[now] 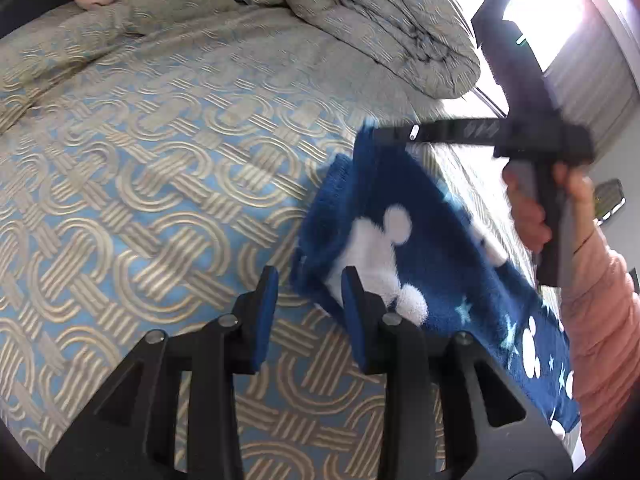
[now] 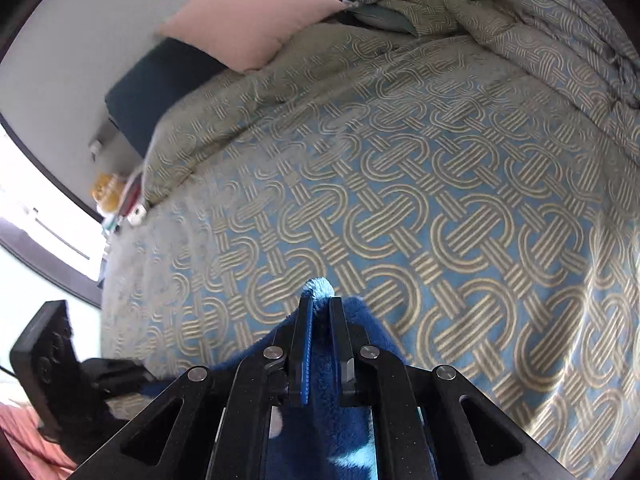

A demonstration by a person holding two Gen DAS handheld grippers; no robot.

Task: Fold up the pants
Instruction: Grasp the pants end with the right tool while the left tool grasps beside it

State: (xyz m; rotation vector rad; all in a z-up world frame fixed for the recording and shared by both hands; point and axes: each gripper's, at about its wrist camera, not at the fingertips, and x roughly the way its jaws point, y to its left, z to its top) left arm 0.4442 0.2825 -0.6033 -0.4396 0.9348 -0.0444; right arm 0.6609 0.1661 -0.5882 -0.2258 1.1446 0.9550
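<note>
Two grippers: right gripper [image 2: 320, 308] jaws clamp fuzzy navy white-patterned pants [image 1: 404, 240]; left gripper [image 1: 310, 284] jaws apart, empty.

My right gripper [image 2: 320, 308] pinches an edge of the blue fleece pants [image 1: 404, 248], draped over the patterned woven bedspread [image 1: 160, 160]. My left gripper [image 1: 310, 300] sits just left of them. Bunched quilt [image 1: 380, 20] and pink pillow [image 2: 248, 12] behind.

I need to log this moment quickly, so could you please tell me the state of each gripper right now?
Left gripper: open, nothing between its pads, beside the blue pants.
Right gripper: shut on the blue pants.
</note>
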